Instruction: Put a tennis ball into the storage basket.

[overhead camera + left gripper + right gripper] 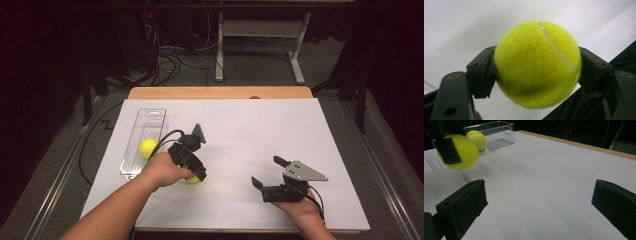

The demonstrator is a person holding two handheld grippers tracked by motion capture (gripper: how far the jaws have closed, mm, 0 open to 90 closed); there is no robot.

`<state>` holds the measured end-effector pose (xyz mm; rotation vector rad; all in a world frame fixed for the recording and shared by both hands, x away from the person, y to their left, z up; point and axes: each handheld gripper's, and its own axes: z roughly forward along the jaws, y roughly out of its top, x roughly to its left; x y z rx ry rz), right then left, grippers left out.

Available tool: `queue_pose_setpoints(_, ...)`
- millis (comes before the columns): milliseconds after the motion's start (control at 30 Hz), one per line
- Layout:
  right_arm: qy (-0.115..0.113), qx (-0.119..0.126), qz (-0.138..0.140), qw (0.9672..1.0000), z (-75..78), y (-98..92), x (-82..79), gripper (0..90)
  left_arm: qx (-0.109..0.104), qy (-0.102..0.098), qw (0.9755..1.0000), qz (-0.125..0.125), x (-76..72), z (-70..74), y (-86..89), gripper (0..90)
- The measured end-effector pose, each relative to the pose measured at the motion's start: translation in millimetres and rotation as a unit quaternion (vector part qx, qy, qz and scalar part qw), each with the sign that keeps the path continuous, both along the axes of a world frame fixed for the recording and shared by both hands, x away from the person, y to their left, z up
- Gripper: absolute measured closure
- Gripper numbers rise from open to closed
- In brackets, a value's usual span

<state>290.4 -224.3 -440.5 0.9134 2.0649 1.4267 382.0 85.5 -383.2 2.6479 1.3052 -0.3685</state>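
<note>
Yellow-green tennis ball [536, 65] with white seam, clear tray [135, 150], white table [280, 135], black jaws

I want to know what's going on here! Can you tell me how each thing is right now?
Left gripper: shut on a tennis ball.
Held tennis ball: squeezed between the jaws, off the table.
Right gripper: open, empty.
Clear tray: lying flat, open on top.
Second tennis ball: resting inside the tray.

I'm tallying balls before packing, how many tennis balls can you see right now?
2. One tennis ball is clamped in the left hand-held gripper above the white table. The other ball sits inside the clear tray at the table's left. Nothing seems to hide more.
</note>
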Motion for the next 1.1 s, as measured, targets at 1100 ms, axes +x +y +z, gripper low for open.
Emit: queue_pose_setpoints(1100, -0.020, 0.030, -0.032, 0.9988, 0.1, -29.6, -7.9, 0.1, 0.037, 0.000, 0.9993, 0.010, -1.0, 24.8, 31.0, 26.6)
